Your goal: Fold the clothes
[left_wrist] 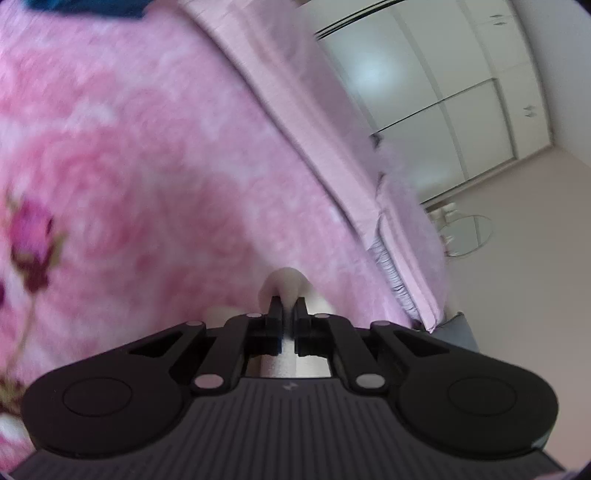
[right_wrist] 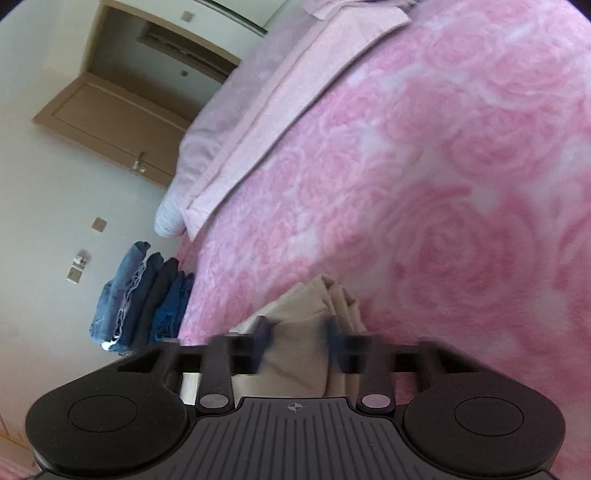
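My left gripper (left_wrist: 289, 306) is shut on a fold of cream-white cloth (left_wrist: 284, 280) that pokes out above its fingertips, over the pink rose-patterned blanket (left_wrist: 147, 166). In the right wrist view a beige garment (right_wrist: 295, 332) lies bunched on the blanket (right_wrist: 424, 184), between my right gripper's (right_wrist: 297, 332) blurred fingers. The right jaws stand apart around the cloth, with a wide gap. Whether the two cloths are the same garment cannot be told.
A stack of folded jeans and dark clothes (right_wrist: 144, 295) lies at the bed's far edge. A pale pink sheet and pillow (right_wrist: 240, 122) lie beyond the blanket. A brown door (right_wrist: 110, 118) and mirrored wardrobe doors (left_wrist: 443, 92) line the walls. A dark blue item (left_wrist: 85, 7) lies at the top.
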`<act>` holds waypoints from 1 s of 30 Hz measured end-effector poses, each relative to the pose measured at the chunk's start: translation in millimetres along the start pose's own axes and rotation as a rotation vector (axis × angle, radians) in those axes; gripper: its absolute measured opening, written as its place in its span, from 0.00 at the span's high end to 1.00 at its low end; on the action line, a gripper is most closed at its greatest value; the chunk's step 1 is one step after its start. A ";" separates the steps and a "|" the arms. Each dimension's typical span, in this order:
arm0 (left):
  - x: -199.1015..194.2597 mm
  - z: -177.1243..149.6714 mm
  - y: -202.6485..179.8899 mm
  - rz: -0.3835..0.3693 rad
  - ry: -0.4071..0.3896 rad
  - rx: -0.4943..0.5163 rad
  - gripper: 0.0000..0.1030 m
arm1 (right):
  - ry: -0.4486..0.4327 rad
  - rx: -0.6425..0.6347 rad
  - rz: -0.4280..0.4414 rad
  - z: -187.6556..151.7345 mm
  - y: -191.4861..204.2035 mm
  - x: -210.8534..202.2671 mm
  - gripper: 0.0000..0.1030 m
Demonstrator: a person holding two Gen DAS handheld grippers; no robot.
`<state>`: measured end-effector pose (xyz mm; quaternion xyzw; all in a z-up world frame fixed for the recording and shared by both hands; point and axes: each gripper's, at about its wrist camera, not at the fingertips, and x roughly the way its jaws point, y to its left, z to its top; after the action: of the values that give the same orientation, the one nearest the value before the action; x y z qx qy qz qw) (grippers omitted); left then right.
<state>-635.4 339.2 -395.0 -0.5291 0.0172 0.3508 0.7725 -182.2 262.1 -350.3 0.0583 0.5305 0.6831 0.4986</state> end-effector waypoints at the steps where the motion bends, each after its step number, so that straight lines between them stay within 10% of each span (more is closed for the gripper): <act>1: -2.2 0.2 -2.4 -0.010 -0.016 0.021 0.98 | -0.026 -0.042 0.010 -0.7 5.0 -3.0 0.93; 11: 18.8 -14.8 10.1 0.147 0.003 0.076 0.87 | -0.044 -0.110 -0.134 -21.3 -7.0 14.9 0.94; 15: -15.9 -18.7 -4.7 0.219 -0.089 0.067 0.77 | -0.051 -0.078 -0.156 -15.5 -4.2 -2.2 0.64; 21: -54.2 -76.8 -63.1 0.241 -0.073 0.256 0.92 | -0.151 -0.379 -0.268 -58.0 59.3 -68.7 0.62; 30: 1.5 -145.0 -97.7 0.346 0.027 0.513 0.92 | -0.068 -0.802 -0.405 -151.7 93.1 -13.4 0.67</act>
<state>-529.5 200.8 -380.7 -0.3108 0.2051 0.4542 0.8093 -325.5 156.6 -336.6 -0.2221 0.2081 0.7211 0.6224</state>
